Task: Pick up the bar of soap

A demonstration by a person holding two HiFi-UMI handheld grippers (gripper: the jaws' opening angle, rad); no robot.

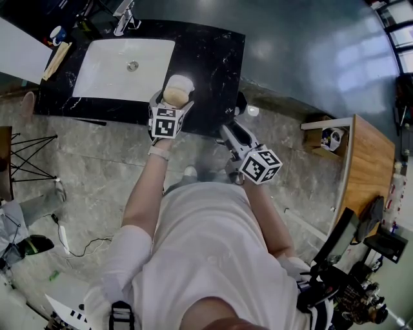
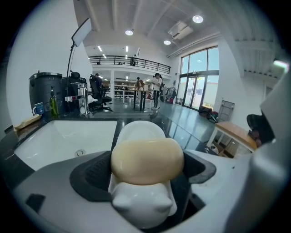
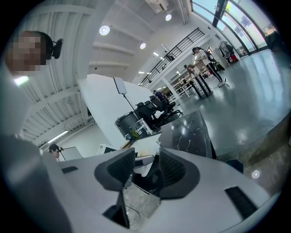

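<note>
A cream bar of soap (image 2: 148, 159) sits between the dark pads of my left gripper (image 2: 146, 175), which is shut on it. A white soap dish (image 2: 138, 129) shows just behind and under the bar; whether it touches the bar I cannot tell. In the head view the left gripper (image 1: 173, 102) holds the soap (image 1: 175, 94) over the front edge of the black marble counter (image 1: 213, 58). My right gripper (image 1: 227, 131) hangs lower right of it, off the counter and over the floor. Its jaws (image 3: 144, 170) stand a little apart with nothing between them.
A white sink (image 1: 103, 71) with a faucet (image 1: 124, 18) fills the counter's left half. A mug (image 2: 38, 109) and a green bottle (image 2: 53, 107) stand at the far left corner. A wooden table (image 1: 371, 155) stands to the right. Cables lie on the stone floor (image 1: 84, 193).
</note>
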